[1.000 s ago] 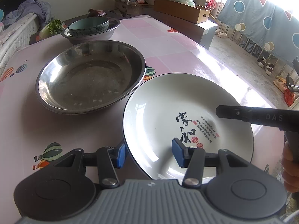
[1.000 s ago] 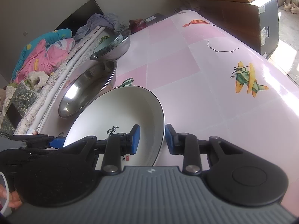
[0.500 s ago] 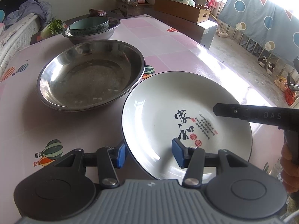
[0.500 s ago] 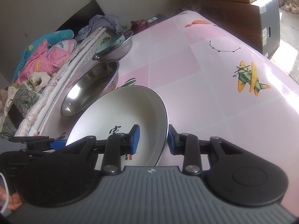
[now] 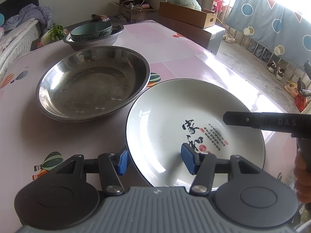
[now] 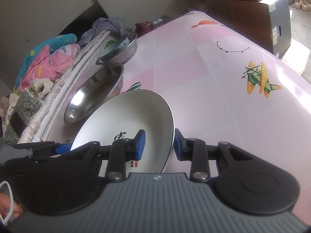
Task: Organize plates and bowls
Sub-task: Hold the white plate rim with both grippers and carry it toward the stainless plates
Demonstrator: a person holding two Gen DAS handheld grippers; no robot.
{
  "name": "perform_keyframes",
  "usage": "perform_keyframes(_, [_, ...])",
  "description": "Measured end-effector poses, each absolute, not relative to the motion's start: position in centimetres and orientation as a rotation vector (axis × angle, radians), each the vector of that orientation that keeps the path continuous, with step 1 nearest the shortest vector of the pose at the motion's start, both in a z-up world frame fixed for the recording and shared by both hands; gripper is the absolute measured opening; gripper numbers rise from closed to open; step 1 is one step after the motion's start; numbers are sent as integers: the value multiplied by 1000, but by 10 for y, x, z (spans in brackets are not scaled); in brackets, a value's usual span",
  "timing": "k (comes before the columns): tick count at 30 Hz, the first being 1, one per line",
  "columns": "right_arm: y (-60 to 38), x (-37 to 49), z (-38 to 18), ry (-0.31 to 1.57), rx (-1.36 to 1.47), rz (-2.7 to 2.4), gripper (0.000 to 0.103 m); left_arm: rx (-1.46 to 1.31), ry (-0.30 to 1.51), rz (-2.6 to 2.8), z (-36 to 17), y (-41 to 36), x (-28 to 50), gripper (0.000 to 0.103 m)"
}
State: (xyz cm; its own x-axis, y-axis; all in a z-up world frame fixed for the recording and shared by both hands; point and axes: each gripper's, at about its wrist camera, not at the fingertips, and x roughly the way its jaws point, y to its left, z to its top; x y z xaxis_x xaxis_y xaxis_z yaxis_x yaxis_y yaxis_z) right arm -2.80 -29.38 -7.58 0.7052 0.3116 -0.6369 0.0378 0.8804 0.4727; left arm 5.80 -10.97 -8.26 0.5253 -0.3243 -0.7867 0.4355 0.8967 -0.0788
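A white plate [image 5: 175, 116] with black calligraphy is held a little above the pink table, tilted, beside a large steel basin [image 5: 91, 81]. My left gripper [image 5: 155, 162] straddles the plate's near rim with its blue pads wide apart. My right gripper [image 6: 158, 143] straddles the plate's [image 6: 128, 116] right rim, one pad inside and one outside. Behind stands a smaller steel basin [image 5: 108, 38] with a teal bowl [image 5: 91, 31] in it. The right gripper also shows in the left wrist view as a black bar [image 5: 268, 121].
The pink patterned table [image 6: 213, 73] ends at the right near cardboard boxes [image 6: 252, 17]. A bed with bedding [image 6: 46, 64] runs along the table's left side. Greens [image 5: 55, 33] lie past the far basin.
The plate has risen and tilted, shifting toward the large steel basin. Both grippers have moved with it.
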Motion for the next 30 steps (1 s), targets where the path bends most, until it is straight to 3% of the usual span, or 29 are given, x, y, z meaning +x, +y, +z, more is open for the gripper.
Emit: perform_keyframes(30, [-294, -34, -66, 784, 491, 115, 32, 111, 898, -462, -77, -109, 51, 54])
